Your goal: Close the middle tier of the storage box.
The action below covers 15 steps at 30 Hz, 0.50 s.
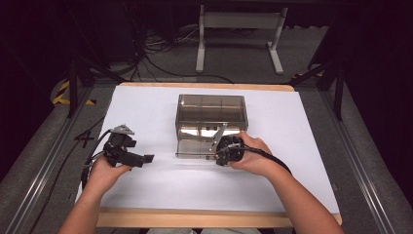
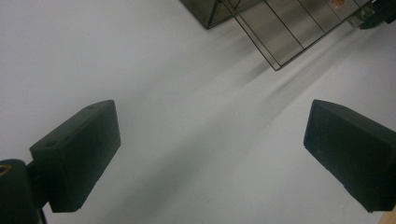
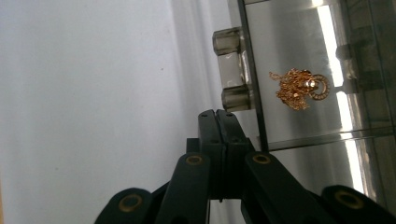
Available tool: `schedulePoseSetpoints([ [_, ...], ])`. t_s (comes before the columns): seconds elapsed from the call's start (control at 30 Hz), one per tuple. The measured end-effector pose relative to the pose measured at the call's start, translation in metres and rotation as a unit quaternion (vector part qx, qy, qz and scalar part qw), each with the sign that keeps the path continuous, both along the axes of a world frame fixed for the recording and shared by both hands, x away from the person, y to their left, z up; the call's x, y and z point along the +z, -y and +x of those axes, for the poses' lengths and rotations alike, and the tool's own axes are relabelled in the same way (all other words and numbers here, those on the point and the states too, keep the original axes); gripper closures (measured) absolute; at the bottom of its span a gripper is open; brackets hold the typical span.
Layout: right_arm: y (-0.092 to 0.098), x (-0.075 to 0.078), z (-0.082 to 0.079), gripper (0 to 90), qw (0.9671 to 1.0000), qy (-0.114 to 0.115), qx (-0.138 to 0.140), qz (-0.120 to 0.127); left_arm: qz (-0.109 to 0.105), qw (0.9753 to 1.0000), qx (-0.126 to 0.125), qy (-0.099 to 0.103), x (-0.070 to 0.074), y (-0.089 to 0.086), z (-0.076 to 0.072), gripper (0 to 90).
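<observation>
A smoky clear acrylic box (image 1: 211, 111) stands mid-table with its bottom drawer (image 1: 194, 147) pulled out toward me. In the right gripper view a gold necklace (image 3: 299, 87) lies tangled in the drawer (image 3: 308, 42), behind its front panel with a clear handle (image 3: 231, 70). My right gripper (image 3: 218, 115) is shut with nothing between its jaws, tips just below that handle; from above the right gripper (image 1: 228, 150) sits at the drawer's front right corner. My left gripper (image 1: 147, 158) is held left of the drawer. Its jaws stand wide open over bare table (image 2: 210, 144).
White paper (image 1: 156, 190) covers the wooden table. The drawer's divided floor (image 2: 285, 28) shows at the top of the left gripper view, with the right gripper (image 2: 379, 11) beyond it. Cables and a white stand (image 1: 238, 29) lie on the floor past the table's far edge.
</observation>
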State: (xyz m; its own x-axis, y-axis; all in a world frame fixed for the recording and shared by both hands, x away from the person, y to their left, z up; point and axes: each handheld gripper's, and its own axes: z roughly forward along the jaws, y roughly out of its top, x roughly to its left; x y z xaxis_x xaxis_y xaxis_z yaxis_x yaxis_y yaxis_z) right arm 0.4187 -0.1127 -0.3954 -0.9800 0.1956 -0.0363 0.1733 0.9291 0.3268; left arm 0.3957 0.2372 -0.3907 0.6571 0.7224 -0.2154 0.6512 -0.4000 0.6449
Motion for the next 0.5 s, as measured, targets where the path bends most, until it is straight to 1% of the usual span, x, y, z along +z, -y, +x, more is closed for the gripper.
schedulePoseSetpoints([
  [0.1, -0.0004, 0.0002, 0.0005, 90.0, 1.0, -0.003, -0.002, 0.002, 0.002, 1.0, 0.001, 0.0, -0.0005, 0.0006, 0.0007, 4.5],
  [0.17, -0.0017, 0.0002, 0.0009, 90.0, 1.0, 0.005, 0.001, 0.0, 0.003, 1.0, 0.0, 0.0, -0.0009, 0.0011, 0.0008, 4.5],
  [0.2, -0.0017, 0.0002, 0.0009, 90.0, 1.0, 0.005, 0.001, 0.0, 0.003, 1.0, 0.0, 0.0, -0.0009, 0.0011, 0.0008, 4.5],
  [0.23, -0.0023, 0.0014, 0.0005, 90.0, 1.0, 0.002, -0.005, -0.004, 0.003, 1.0, 0.0, 0.0, -0.0009, 0.0014, 0.0007, 4.5],
  [0.27, -0.0023, 0.0014, 0.0005, 90.0, 1.0, 0.002, -0.005, -0.004, 0.003, 1.0, 0.0, 0.0, -0.0009, 0.0014, 0.0007, 4.5],
  [0.33, -0.0027, 0.003, 0.0015, 90.0, 1.0, 0.006, -0.004, 0.0, 0.003, 1.0, -0.001, -0.001, -0.001, 0.0014, 0.0006, 4.5],
  [0.4, -0.0032, 0.0046, 0.002, 90.0, 0.9999, 0.008, -0.008, -0.002, 0.003, 1.0, -0.001, -0.001, -0.0009, 0.0013, 0.0005, 4.5],
  [0.5, -0.0035, 0.006, 0.0049, 90.0, 0.9998, 0.017, -0.008, 0.0, 0.003, 1.0, 0.0, 0.0, -0.0006, 0.0011, 0.0003, 4.5],
])
